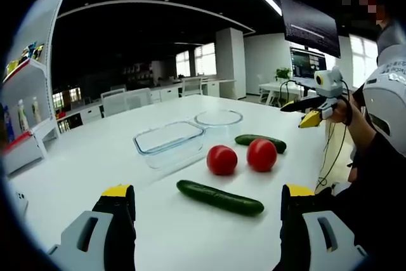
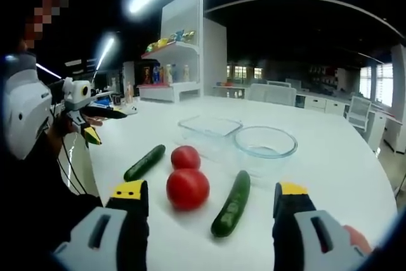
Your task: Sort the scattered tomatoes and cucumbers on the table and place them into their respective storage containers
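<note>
Nothing is sorted yet. In the left gripper view the left claw stands wide open and holds nothing, its yellow-tipped jaws at the bottom of the frame, straddling the near cucumber on the white table. Just beyond it, at frame centre, sit two tomatoes side by side. A second cucumber lies behind them. A rectangular glass dish and a round glass bowl wait empty, left of centre and further back.

In the right gripper view the right claw is likewise spread wide and empty, low in the frame, with the nearer tomato and a cucumber between its jaws' lines. The other tomato sits just behind, and the other cucumber lies to the left of centre.

The likely trouble:
- The tomatoes are round and may roll if a jaw nudges one, and the table edge looks near on the person's side.
- Each tomato sits close to a cucumber, so a wide claw could catch both.
- A cucumber gripped off-centre could swing or slip.
- Which container takes which is probably not marked, though the fisheye view is too coarse to be sure, so a mix-up is possible.
</note>
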`<state>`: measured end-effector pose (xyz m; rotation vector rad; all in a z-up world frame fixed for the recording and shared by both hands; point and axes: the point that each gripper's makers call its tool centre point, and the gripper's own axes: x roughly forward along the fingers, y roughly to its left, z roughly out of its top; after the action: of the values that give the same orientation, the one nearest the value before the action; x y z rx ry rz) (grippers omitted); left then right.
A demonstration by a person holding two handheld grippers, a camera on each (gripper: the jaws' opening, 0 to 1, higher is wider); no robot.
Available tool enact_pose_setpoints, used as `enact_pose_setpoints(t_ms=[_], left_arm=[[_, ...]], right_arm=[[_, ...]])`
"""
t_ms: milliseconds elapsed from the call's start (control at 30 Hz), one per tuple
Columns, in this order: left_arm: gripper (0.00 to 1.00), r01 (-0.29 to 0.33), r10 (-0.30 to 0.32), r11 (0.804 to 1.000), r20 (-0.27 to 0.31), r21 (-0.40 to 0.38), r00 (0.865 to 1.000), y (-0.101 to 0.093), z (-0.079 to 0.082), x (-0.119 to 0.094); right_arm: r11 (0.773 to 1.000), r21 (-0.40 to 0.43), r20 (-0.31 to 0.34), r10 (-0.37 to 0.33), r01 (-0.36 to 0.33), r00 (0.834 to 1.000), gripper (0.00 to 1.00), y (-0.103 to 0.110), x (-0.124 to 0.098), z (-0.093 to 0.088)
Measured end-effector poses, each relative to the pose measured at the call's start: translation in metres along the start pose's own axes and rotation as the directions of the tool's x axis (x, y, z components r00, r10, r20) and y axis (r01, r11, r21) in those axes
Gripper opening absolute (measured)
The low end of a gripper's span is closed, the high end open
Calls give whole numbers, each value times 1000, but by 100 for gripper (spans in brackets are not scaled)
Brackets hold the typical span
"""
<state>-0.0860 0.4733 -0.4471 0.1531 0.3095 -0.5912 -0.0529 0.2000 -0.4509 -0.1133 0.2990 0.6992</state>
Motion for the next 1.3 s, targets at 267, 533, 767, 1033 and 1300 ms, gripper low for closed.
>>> enact_pose_setpoints(t_ms=[267,533,767,1033,1300], left_arm=[[95,4,-4,1000,-3,0,1000,-1,-1,0],[95,14,-14,1000,-6,-12,1000,-2,-4,1],[95,19,-19,1000,-6,-7,1000,-3,-4,1],[95,20,-21,1000,-8,-7,1000,-3,-5,1],[95,25,-25,1000,-6,-14,1000,-4,-5,-1]], right_arm=[[1000,-5,-9,13,-13,1000,77,3,3,-2],[1000,-1,-7,1,-1,1000,77,0,1,-2],[1000,-11,-15,4,-5,1000,76,1,2,-4],[999,-15,-18,45,-45,999,75,13,12,-7],[998,-21,-19,67,-67,998,75,18,20,-5]])
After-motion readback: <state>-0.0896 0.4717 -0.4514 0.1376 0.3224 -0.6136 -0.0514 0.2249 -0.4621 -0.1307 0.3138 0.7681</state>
